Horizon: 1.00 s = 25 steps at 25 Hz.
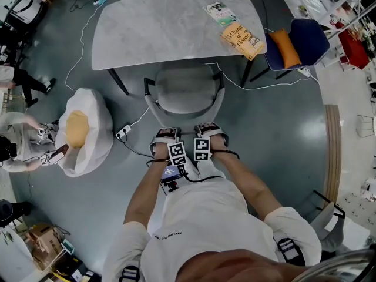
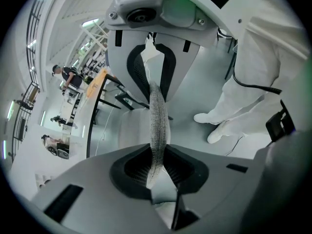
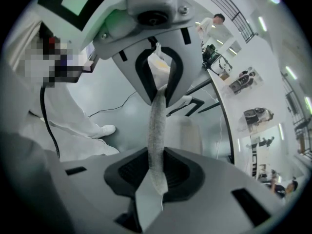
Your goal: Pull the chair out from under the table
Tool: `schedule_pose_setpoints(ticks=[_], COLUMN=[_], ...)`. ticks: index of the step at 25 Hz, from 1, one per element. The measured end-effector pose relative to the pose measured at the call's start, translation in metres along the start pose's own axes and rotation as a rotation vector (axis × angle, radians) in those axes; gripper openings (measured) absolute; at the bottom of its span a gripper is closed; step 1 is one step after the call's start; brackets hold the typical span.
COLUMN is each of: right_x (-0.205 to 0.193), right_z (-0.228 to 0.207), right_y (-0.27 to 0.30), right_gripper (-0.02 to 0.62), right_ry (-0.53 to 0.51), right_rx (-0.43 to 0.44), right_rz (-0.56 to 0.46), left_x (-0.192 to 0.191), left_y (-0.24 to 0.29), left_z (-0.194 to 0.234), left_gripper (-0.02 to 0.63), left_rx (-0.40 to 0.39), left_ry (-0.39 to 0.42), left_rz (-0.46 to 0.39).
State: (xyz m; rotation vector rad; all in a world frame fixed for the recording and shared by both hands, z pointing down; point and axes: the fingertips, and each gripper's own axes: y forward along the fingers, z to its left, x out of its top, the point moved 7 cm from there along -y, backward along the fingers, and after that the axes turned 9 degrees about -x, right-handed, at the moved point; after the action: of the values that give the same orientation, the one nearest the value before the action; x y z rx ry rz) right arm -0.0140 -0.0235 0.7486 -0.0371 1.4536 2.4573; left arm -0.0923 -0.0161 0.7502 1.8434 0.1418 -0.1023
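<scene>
Grey woven fabric covers the chair, which stands at the near side of the pale stone-look table. Its seat front is at the tabletop's edge and its backrest is toward the person. The left gripper and the right gripper sit side by side on the backrest's top rim, each with its jaws pinching the thin fabric edge. A yellow book lies on the table's right corner. On the floor, a white beanbag sits left and a blue chair right.
</scene>
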Motion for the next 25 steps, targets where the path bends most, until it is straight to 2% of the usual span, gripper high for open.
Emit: schedule_pose_setpoints(ticks=[22,25], right_x=[0.002,0.006], right_z=[0.060,0.059], right_y=[-0.039,-0.037], right_gripper=[0.084,0.084], right_ry=[-0.024,-0.023], right_rx=[0.042,0.044], right_rz=[-0.010,-0.013], left_x=[0.017,0.013], left_y=[-0.021,-0.022], left_z=[-0.065,-0.063], left_gripper=[0.069,0.069], left_rx=[-0.048,-0.052], left_ry=[-0.033,-0.034], left_rz=[-0.015,-0.019])
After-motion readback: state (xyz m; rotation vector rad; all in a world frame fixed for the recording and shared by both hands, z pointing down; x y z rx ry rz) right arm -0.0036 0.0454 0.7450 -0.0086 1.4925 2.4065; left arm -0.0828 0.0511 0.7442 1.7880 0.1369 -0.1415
